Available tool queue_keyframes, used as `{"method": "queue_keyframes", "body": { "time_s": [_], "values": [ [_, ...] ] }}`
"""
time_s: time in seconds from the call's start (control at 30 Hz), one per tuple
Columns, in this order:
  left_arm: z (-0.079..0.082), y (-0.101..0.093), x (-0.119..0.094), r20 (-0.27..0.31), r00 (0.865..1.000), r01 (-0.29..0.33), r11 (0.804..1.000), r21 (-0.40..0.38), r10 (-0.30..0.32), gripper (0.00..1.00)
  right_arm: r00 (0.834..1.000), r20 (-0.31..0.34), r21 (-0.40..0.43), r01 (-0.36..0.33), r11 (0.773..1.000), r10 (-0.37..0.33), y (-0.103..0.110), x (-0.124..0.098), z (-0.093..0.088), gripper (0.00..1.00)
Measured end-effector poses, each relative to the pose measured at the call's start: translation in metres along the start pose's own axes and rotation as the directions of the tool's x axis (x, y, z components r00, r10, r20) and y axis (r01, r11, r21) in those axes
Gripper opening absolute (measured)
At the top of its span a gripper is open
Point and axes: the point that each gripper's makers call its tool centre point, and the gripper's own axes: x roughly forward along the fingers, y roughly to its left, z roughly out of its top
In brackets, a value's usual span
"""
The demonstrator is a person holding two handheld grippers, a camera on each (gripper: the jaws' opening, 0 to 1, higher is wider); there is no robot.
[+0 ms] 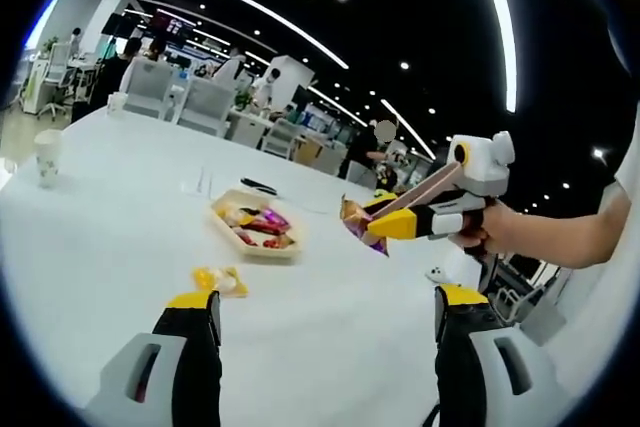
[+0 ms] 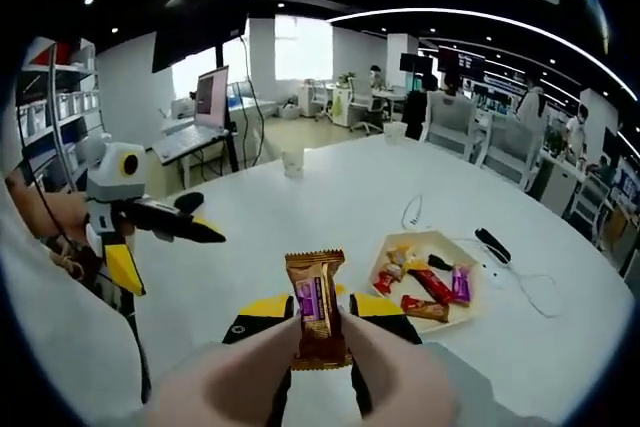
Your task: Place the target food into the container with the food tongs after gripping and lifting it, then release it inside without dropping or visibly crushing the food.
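- An open office with ceiling strip lights and desks surrounds a large white table [image 2: 330, 187].
- The bar [image 2: 318, 309], a brown wrapped snack with a purple label, stands upright above the table, clear of it, pinched between the two pinkish arms of the tongs [image 2: 255, 372].
- The tongs are closed on the bar's lower half; their arms run back to the right gripper [image 2: 322, 319], whose yellow-tipped jaws press the tongs from both sides.
- In the left gripper view the same tongs [image 1: 425, 187] slant from the right gripper [image 1: 420, 222] to the bar [image 1: 358, 219], held in the air beside the tray.
- A hand [image 1: 500, 229] grips the right gripper's body.
- The tray [image 2: 385, 302], a shallow cream container, lies on the table just right of the bar in the right gripper view and holds several wrapped snacks in red, purple and yellow.
- In the left gripper view a yellow wrapper [image 1: 220, 280] lies on the table near the tray [image 1: 238, 197].
- The left gripper [image 1: 325, 317] hovers over the table, its jaws spread wide with nothing between them.
- From the right gripper view, the left gripper [image 2: 205, 234] sits at the left, well apart from the bar.
- A black cable [image 2: 492, 244] and a paper cup [image 2: 292, 162] rest farther off on the table.
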Motion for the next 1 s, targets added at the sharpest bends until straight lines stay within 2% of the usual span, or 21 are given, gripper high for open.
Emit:
{"method": "queue_keyframes", "body": {
  "time_s": [0.4, 0.63, 0.83, 0.93, 1.0],
  "values": [
    [0.002, 0.002, -0.004, 0.015, 1.0, -0.011, 1.0, -0.024, 0.012, 0.88, 0.999, 0.015, 0.063, 0.036, 0.997, -0.037, -0.025, 0.0, 0.003, 0.21],
    [-0.001, 0.006, -0.013, -0.001, 1.0, -0.013, 1.0, -0.013, 0.013, 0.88, 0.998, 0.014, 0.05, 0.053, 0.997, -0.054, -0.035, 0.001, 0.01, 0.21],
    [-0.001, 0.011, -0.02, 0.015, 1.0, -0.028, 0.999, -0.021, 0.028, 0.88, 0.998, 0.012, 0.031, 0.063, 0.998, -0.063, -0.043, 0.003, 0.019, 0.21],
    [-0.002, 0.013, -0.023, 0.02, 0.999, -0.033, 0.999, -0.031, 0.034, 0.88, 0.998, 0.006, 0.013, 0.062, 0.998, -0.062, -0.044, 0.005, 0.023, 0.21],
    [0.002, 0.01, -0.025, 0.039, 0.999, -0.024, 0.996, -0.09, 0.027, 0.88, 0.998, 0.01, 0.017, 0.067, 0.998, -0.067, -0.048, 0.006, 0.026, 0.21]
  ]
}}
